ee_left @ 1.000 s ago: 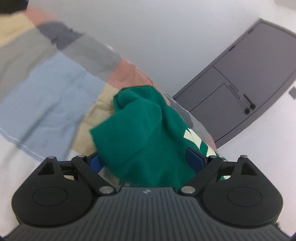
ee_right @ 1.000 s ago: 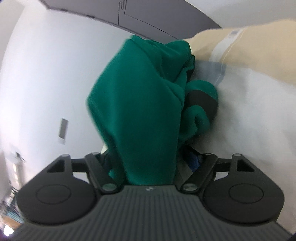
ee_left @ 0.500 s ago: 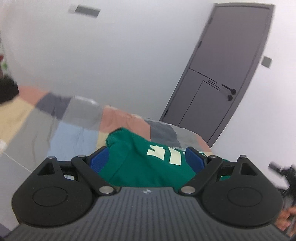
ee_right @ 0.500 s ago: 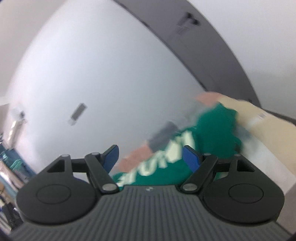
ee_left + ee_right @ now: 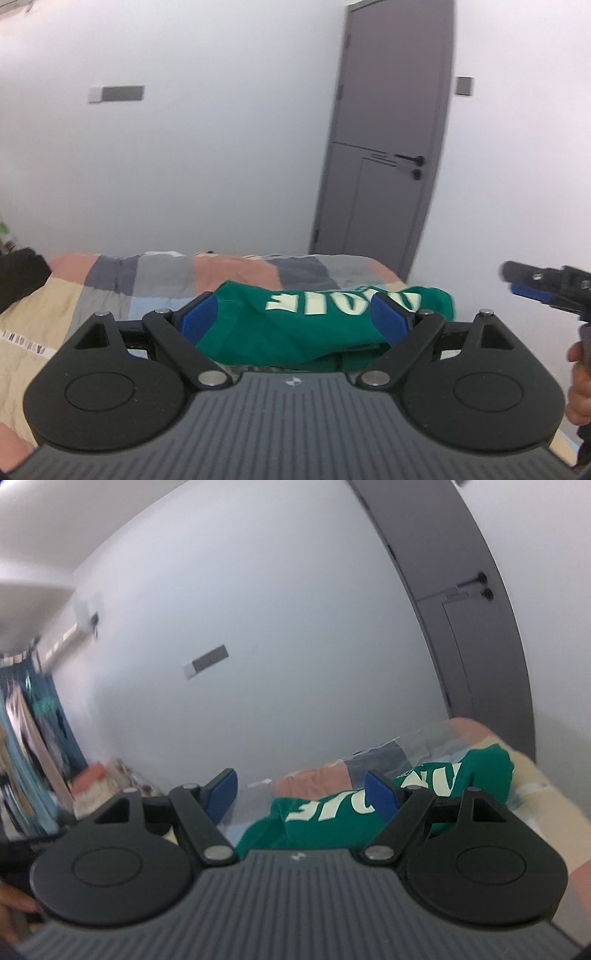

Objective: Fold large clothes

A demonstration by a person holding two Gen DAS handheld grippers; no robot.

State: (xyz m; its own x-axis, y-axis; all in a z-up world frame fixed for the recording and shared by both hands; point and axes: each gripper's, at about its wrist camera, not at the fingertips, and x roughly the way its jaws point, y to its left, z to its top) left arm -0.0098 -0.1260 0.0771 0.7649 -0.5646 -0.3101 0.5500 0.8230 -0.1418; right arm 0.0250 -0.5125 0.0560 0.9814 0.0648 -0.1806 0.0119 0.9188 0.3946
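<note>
— White walls and a grey door (image 5: 384, 147) are standing behind a bed (image 5: 110, 288) that is wearing a patchwork quilt. Where is the garment lying?

— A green sweatshirt (image 5: 295, 328) with pale lettering is resting in a loose heap on the quilt, toward the far corner of the bed nearest the door.

— Are the grippers holding it?

— No. The left gripper (image 5: 295, 319) is hanging above the cloth with its blue pads spread wide and nothing pressed between them. The right gripper (image 5: 301, 795) is also standing apart and empty, with the sweatshirt (image 5: 354, 812) showing beyond it. It is appearing at the edge of the left view too, a hand (image 5: 580, 384) wrapped round its handle.

— How is the sweatshirt likely to handle?

— Soft and limp, I am guessing, fairly light, sagging wherever it is unsupported. A single pinch would probably just be dragging the heap along.

— So where would you be taking hold?

— At two matching points on an outer edge, shoulders or hem corners, one per gripper, so the body is hanging flat. Which edge is which I cannot tell while it is bunched.
</note>
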